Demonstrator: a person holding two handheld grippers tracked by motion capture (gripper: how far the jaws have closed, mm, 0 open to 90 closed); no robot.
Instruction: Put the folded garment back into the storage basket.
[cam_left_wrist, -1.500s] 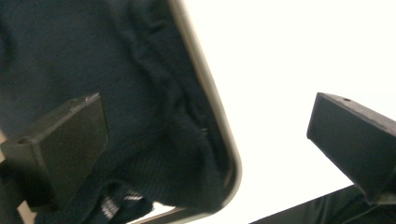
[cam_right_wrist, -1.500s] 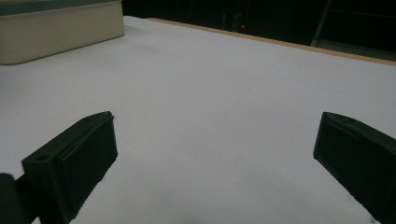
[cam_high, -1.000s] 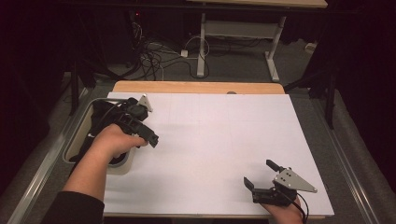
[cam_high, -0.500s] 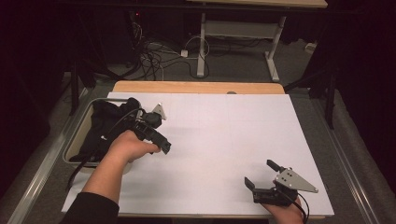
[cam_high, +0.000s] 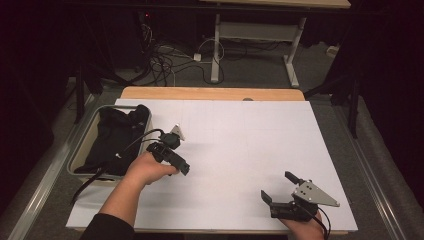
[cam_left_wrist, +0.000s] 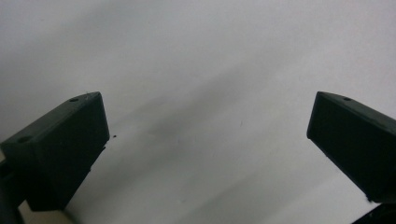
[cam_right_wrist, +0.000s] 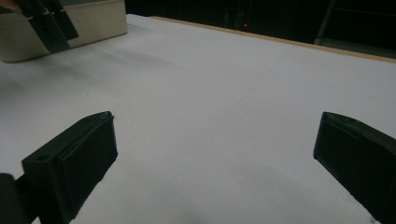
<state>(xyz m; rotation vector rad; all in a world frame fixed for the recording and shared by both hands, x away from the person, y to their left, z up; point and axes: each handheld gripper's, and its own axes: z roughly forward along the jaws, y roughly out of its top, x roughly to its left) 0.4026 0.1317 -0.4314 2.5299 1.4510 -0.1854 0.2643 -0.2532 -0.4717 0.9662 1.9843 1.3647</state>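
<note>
A bin (cam_high: 80, 162) holding cloth (cam_high: 112, 140) sits at the table's (cam_high: 240, 145) left edge, just left of the left hand-held gripper (cam_high: 182, 167).

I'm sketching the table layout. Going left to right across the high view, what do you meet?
Tray holding the black cloth → left gripper, jaws open over the white sheet → right gripper, open near the sheet's front right corner.
</note>
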